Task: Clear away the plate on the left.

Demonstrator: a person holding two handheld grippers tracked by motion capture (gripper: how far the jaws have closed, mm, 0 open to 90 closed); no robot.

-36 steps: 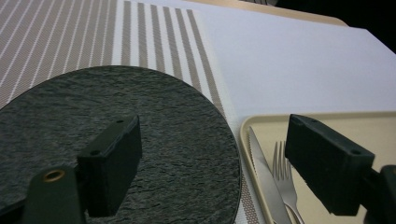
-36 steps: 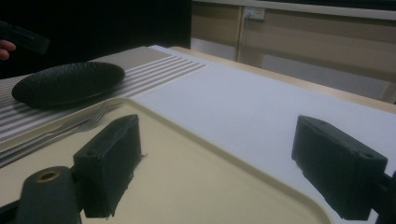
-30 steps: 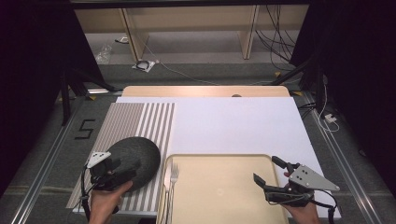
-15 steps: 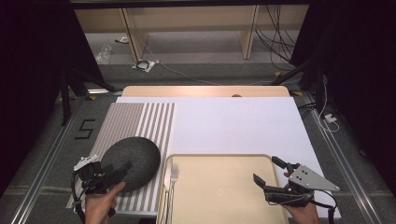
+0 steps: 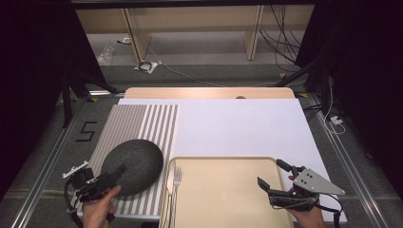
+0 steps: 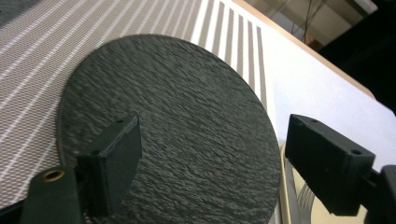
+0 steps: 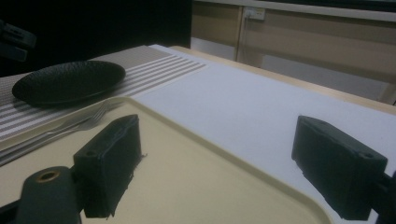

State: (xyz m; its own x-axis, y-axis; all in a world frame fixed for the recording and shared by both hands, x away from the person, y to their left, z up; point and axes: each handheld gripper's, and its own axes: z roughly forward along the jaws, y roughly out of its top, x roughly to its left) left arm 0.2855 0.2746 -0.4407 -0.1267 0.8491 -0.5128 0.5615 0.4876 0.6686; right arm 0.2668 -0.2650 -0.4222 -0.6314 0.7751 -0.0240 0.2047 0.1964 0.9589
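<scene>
your left gripper [image 5: 114,173] sits at the near-left edge of the black plate [image 5: 132,166], jaws apart, nothing held. plate rests on the striped placemat [image 5: 142,123], just left of the beige tray [image 5: 228,190]. your right gripper [image 5: 273,175] hovers over the tray's right side, jaws wide, empty. fork [image 5: 177,178] lies along the tray's left edge.

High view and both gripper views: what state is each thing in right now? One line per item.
Left gripper: open, jaws apart over the plate's near edge, holding nothing.
Right gripper: open, empty, over the tray.
Plate: dark, flat on the striped mat, empty.
Tray: flat on the table, bare apart from the cutlery.
Fork: lying along the tray's left edge.
</scene>
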